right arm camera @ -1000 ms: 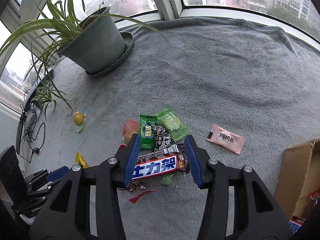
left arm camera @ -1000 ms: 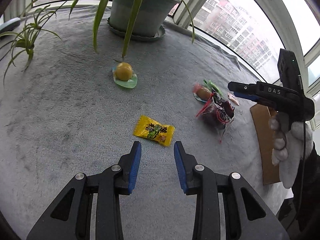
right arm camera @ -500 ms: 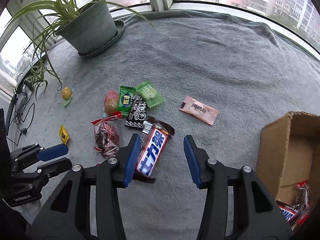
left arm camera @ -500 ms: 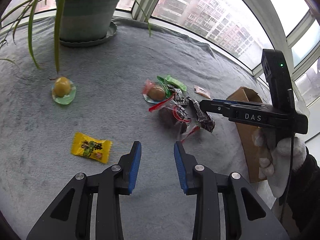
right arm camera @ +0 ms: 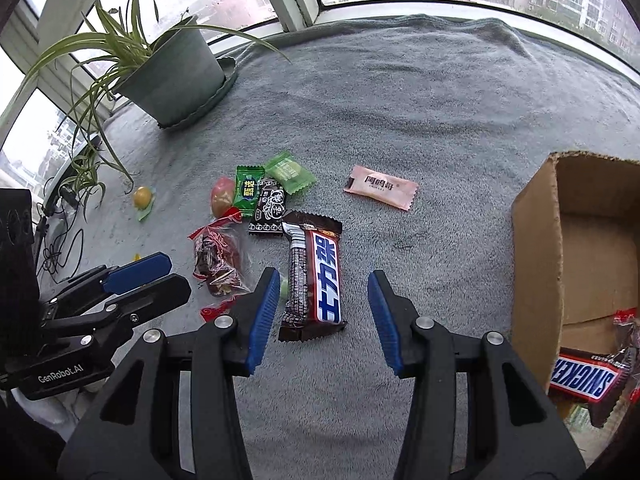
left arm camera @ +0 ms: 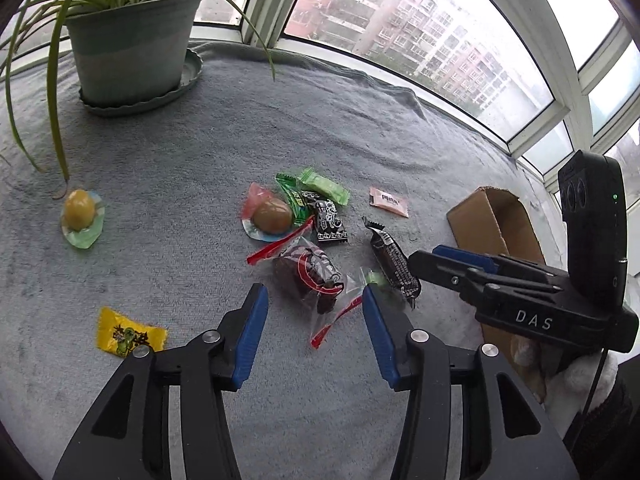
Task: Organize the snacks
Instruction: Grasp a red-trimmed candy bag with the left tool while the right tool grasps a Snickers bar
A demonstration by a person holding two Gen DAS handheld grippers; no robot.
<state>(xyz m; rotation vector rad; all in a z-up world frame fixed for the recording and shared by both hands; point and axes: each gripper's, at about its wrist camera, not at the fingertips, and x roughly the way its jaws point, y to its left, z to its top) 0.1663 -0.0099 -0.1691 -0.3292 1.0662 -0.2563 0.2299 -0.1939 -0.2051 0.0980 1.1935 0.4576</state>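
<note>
To the right of the right gripper [right arm camera: 320,312], the cardboard box [right arm camera: 536,240] already holds a Snickers bar [right arm camera: 584,378] and a red-edged packet, so the sorting looks under way but far from finished. Most snacks lie loose on the grey cloth [right arm camera: 400,100]: a chocolate bar [right arm camera: 316,280] lengthwise between the right tongs, which stand apart and touch nothing; a clear pack of dark dates [left arm camera: 310,276] between and just ahead of the left gripper [left arm camera: 316,316]; beyond it two green sachets, a black sachet [left arm camera: 330,224], an egg in a pink wrap [left arm camera: 272,216] and a pink sachet [left arm camera: 388,201]; to the left, a yellow sachet [left arm camera: 128,334] and a green-wrapped egg [left arm camera: 80,212] (well apart from the heap). Against the earlier frames, the left tongs have just been opening and now stand apart around the date pack without pressing it, having swung from over the yellow sachet; the right tongs' gap is unchanged, and the bar now lies lengthwise, not crosswise.
</note>
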